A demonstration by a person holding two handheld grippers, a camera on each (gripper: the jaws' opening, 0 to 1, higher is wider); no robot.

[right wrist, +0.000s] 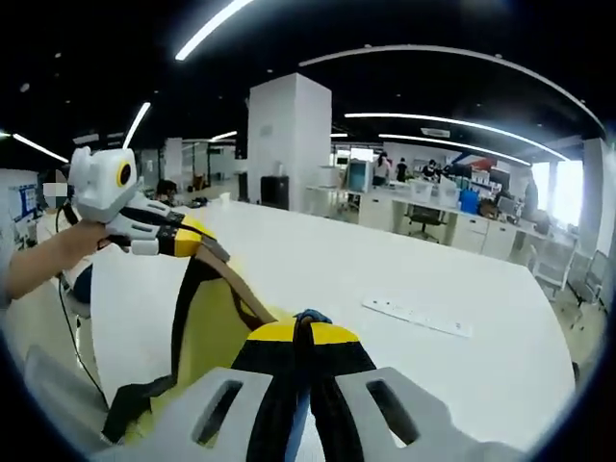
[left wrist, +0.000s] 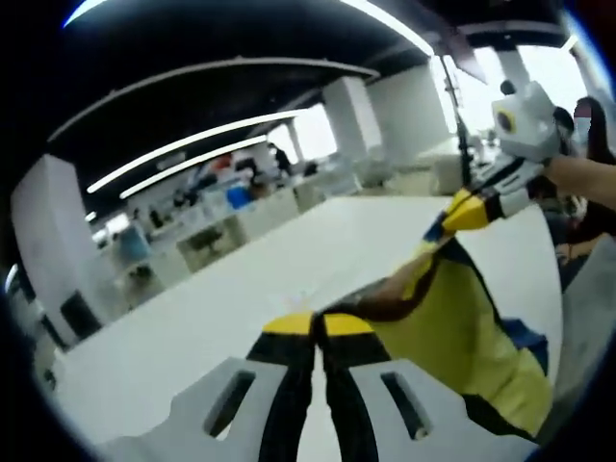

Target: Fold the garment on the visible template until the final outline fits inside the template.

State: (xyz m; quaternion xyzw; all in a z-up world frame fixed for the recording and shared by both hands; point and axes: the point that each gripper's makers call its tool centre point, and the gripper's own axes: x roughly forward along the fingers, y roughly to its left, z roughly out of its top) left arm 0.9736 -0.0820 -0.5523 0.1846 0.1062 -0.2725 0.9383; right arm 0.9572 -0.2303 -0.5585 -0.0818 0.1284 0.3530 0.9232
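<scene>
My left gripper (left wrist: 319,325) & right gripper (right wrist: 302,332) each pinch the yellow, black-trimmed fabric garment (left wrist: 462,337), stretched lengthwise between them above the white table (right wrist: 385,269). Right gripper view adds a white power strip (right wrist: 416,316).

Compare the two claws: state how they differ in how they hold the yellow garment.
The left claw pinches a brown-trimmed edge of the yellow garment with dark trim; the right claw pinches a spot where blue fabric shows. In the left gripper view, the right claw sits higher than the left. Both are shut on the garment, lifting it above the white table.
</scene>
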